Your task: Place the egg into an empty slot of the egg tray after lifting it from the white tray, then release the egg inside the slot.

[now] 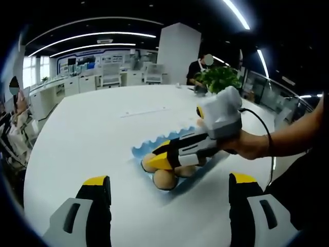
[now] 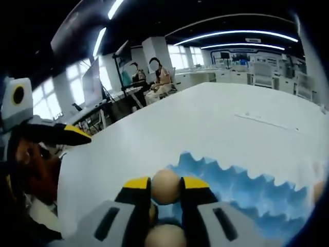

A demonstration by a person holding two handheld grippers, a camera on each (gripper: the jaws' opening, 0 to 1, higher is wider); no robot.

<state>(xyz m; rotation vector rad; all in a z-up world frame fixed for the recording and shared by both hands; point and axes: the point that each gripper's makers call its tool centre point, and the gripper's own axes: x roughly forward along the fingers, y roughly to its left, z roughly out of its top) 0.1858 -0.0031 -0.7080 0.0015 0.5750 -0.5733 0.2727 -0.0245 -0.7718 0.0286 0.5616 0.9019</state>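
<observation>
The right gripper (image 2: 165,191) is clenching an egg (image 2: 165,186) between its yellow-tipped jaws, holding it just above the near edge of the blue egg tray (image 2: 241,185); in the left gripper view the same gripper (image 1: 160,160) is reaching in from the right over the tray (image 1: 154,145), with other eggs (image 1: 164,178) sitting in slots below it. The left gripper (image 1: 169,191) is hovering back from the tray with its jaws standing wide apart and nothing between them. All of this is happening on a broad white table (image 1: 87,134). The egg is light and rigid but brittle, and its smooth curved shell is likely to slip if pinched off-centre — the hold looks best across the widest part of the shell, with gentle pressure. Judging by the pose, the egg is being carried to a slot, and the release is not yet made; which slots are free is hard to tell from here.
</observation>
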